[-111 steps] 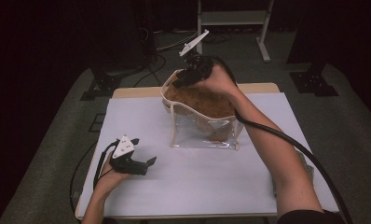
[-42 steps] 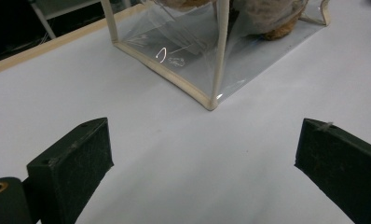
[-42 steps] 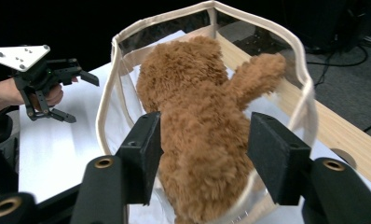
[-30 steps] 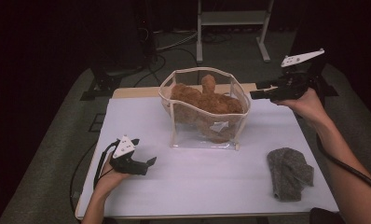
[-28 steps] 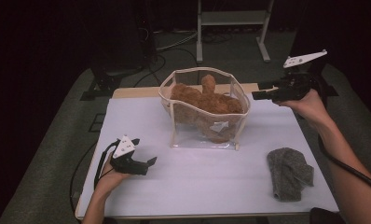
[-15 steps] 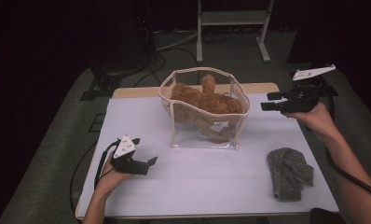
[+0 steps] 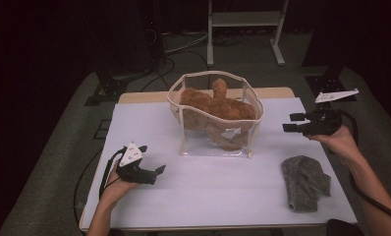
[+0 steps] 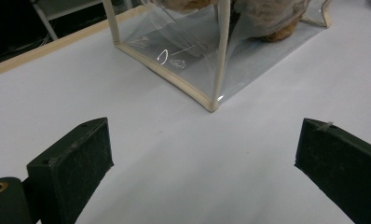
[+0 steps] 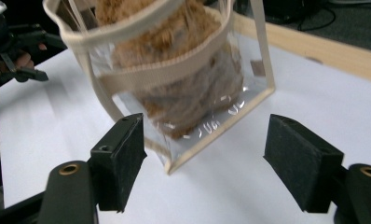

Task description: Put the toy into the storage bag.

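A clear bag [image 7: 215, 123] with cream trim stands upright at the back middle of the white table [image 7: 149, 123], stuffed with a brown fluffy toy [image 7: 218, 105]. A grey cloth [image 7: 305, 182] lies crumpled at the front right. My right gripper [image 7: 290, 122] hovers right of the bag, pointing at it. Its jaws have just been opening and nothing is between them. In the right gripper view the bag [image 9: 183, 79] stands ahead of the right gripper [image 9: 204, 140]. My left gripper [image 7: 160, 169] rests open at the front left, with the bag's corner [image 8: 211, 100] ahead of the left gripper [image 8: 202, 154].
A wooden strip [image 7: 144, 97] edges the table's far side. Behind it stand a metal frame [image 7: 245, 29] and a dark stand [image 7: 120, 73], with cables on the floor. The other hand's gripper [image 9: 11, 51] sits at the upper left of the right gripper view.
My right hand has left the bag's top, swung out to its right and sunk lower, with its jaws spreading. The left gripper, bag and grey cloth have stayed put.
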`<state>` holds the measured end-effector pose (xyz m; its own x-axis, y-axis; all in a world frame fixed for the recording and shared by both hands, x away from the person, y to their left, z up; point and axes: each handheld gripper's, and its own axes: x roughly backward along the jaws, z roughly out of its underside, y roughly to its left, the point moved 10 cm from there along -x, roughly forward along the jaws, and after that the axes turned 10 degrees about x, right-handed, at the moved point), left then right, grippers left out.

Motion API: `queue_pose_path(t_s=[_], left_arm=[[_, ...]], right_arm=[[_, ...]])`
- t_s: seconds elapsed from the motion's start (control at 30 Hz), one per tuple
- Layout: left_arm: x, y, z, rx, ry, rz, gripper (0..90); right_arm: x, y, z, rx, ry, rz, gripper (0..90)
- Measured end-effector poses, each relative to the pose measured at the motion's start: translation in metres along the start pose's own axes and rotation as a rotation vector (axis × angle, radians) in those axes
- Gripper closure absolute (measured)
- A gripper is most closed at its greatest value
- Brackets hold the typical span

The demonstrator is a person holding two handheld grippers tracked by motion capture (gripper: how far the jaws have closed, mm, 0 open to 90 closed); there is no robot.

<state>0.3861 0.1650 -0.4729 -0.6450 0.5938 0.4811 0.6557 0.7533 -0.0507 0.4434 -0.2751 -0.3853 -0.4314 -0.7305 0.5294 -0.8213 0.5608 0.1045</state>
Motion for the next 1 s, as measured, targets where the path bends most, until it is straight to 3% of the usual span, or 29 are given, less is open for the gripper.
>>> queue_pose_path(t_s=[0.37,1.0], left_arm=[[0.001,-0.001,0.0,-0.004,0.002,-0.002,3.1],[0.0,0.0,0.001,-0.001,0.003,-0.003,3.1]], right_arm=[[-0.004,0.0,0.029,-0.027,0.007,-0.001,26.6],[-0.015,0.016,0.079,-0.057,0.02,-0.015,26.0]])
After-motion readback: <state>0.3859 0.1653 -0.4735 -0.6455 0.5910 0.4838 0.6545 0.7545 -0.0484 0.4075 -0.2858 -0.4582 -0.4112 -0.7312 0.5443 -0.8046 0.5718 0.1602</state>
